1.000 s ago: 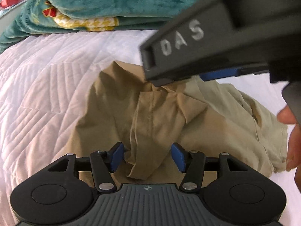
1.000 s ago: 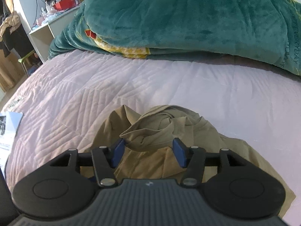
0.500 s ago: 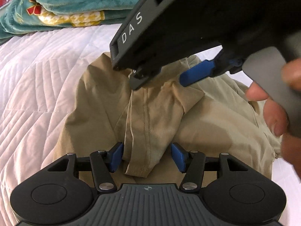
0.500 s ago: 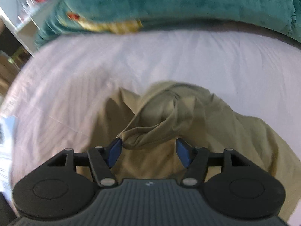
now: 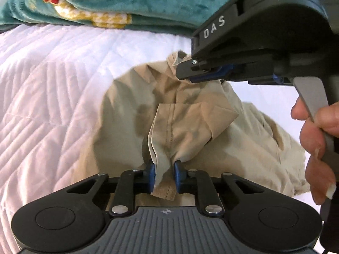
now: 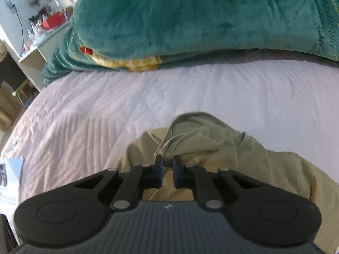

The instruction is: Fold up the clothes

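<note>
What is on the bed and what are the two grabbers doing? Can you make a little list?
garment: crumpled khaki garment on the bed
bed cover: white quilted bedspread
behind: teal plush blanket, piled
left gripper: just closed, pinching a fold of the cloth
right gripper: just closed, pinching a bunched fold
hand: squeezing the right gripper's trigger

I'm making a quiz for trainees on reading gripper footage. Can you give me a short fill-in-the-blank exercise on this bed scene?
1. Both grippers are pinching folds of the crumpled ____-coloured garment.
2. The garment lies on a quilted ____ bedspread.
3. Behind the garment, a plush blanket of ____ colour is piled at the far side of the bed.
4. The left gripper and the right gripper, whose jaws have just been closing, are both ____ on the cloth.

Missing words: tan; white; teal; shut
</note>
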Demonstrator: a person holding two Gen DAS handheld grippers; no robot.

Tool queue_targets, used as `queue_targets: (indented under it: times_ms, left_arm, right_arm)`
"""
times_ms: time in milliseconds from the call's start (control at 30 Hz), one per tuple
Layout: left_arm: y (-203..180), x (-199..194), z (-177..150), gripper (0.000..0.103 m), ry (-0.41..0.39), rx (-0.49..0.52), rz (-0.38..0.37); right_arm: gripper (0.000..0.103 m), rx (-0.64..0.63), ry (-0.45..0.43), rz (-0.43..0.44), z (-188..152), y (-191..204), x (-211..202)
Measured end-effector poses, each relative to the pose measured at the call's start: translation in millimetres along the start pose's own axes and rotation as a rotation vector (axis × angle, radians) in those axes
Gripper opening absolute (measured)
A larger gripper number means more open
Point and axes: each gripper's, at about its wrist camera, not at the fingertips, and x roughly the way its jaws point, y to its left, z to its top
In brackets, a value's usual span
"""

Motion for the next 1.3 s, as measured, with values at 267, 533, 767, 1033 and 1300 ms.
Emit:
queue_targets:
  times_ms: [267, 533, 767, 1033, 1300]
  left_arm:
    - [31, -34, 10, 0.018, -0.091, -0.135, 0.035]
    - [96, -59, 51, 0.018, -0.2, -0.197, 0.142]
    - [156, -43, 100, 0.018, -0.182, -0.125, 0.224]
    - [145, -60, 81, 0.019, -0.101, -0.191, 0.076]
    - [73, -60, 32, 0.027, 0.078, -0.119, -0.018]
  right_arm:
    - [0.009, 0.005, -0.056, 0.079, 23, 26, -7]
    - [0.009, -0.032, -0.118, 0.153, 64, 84, 12]
    - [0.013, -0.004, -0.031, 0.154, 90, 100, 74]
    - [0.04, -0.021, 0.068, 0.136, 67, 75, 40]
    - [0.043, 0.118, 0.18, -0.051, -43, 6, -32]
